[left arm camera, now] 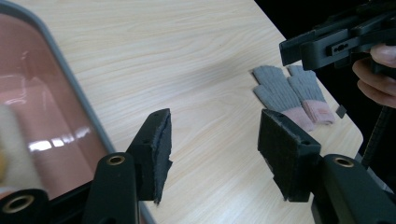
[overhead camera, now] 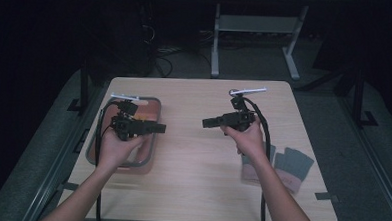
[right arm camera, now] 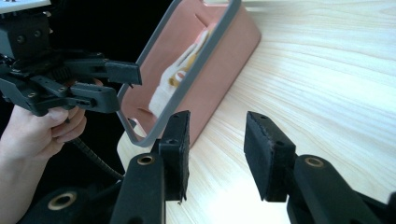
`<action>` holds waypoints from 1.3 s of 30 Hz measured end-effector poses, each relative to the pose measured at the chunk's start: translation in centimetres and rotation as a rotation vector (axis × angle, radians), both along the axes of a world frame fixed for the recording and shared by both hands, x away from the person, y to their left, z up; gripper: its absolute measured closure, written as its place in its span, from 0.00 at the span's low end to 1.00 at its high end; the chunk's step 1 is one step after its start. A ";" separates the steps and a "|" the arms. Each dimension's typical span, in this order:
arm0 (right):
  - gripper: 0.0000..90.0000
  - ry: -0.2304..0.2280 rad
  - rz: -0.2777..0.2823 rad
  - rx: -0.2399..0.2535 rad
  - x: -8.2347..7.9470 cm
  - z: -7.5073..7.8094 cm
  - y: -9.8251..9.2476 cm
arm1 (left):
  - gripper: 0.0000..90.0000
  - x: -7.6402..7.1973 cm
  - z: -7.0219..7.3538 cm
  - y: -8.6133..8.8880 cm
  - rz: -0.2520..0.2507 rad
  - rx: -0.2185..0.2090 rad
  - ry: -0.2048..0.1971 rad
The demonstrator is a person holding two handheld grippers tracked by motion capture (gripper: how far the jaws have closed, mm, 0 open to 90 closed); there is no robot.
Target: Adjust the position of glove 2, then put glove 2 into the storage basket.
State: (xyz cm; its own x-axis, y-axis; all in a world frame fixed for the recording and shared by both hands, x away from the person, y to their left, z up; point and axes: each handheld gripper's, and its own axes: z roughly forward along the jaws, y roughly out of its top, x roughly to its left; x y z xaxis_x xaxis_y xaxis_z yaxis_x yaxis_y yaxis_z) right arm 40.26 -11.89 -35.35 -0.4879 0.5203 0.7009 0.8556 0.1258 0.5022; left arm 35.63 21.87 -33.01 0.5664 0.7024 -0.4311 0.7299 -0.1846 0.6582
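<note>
Two hand-held grippers face each other above a light wooden table point(overhead camera: 200, 191). My left gripper point(overhead camera: 158, 128) hovers over the right edge of a pink tray with a grey rim point(overhead camera: 155, 144) and points right. Its jaws point(left arm camera: 215, 149) stand open with nothing between them. My right gripper point(overhead camera: 206, 123) is over the table's middle and points left, also open and empty point(right arm camera: 217, 149). In the tray point(right arm camera: 219, 60) lies a white and yellow soft item point(right arm camera: 177, 79), blurred. The left gripper point(right arm camera: 128, 86) shows at the left of the right gripper view.
A pair of grey gloves with pink cuffs point(overhead camera: 291, 164) lies near the table's right edge, behind my right forearm, and shows in the left gripper view as the gloves point(left arm camera: 289, 95). Bare wood lies between the two grippers. A metal desk frame point(overhead camera: 257, 38) stands beyond the far edge.
</note>
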 end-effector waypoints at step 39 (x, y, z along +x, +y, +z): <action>0.60 -0.012 -0.131 -0.074 -3.4 -1.1 -9.7 | 0.41 -0.9 -0.8 -8.4 -0.142 -0.001 -0.029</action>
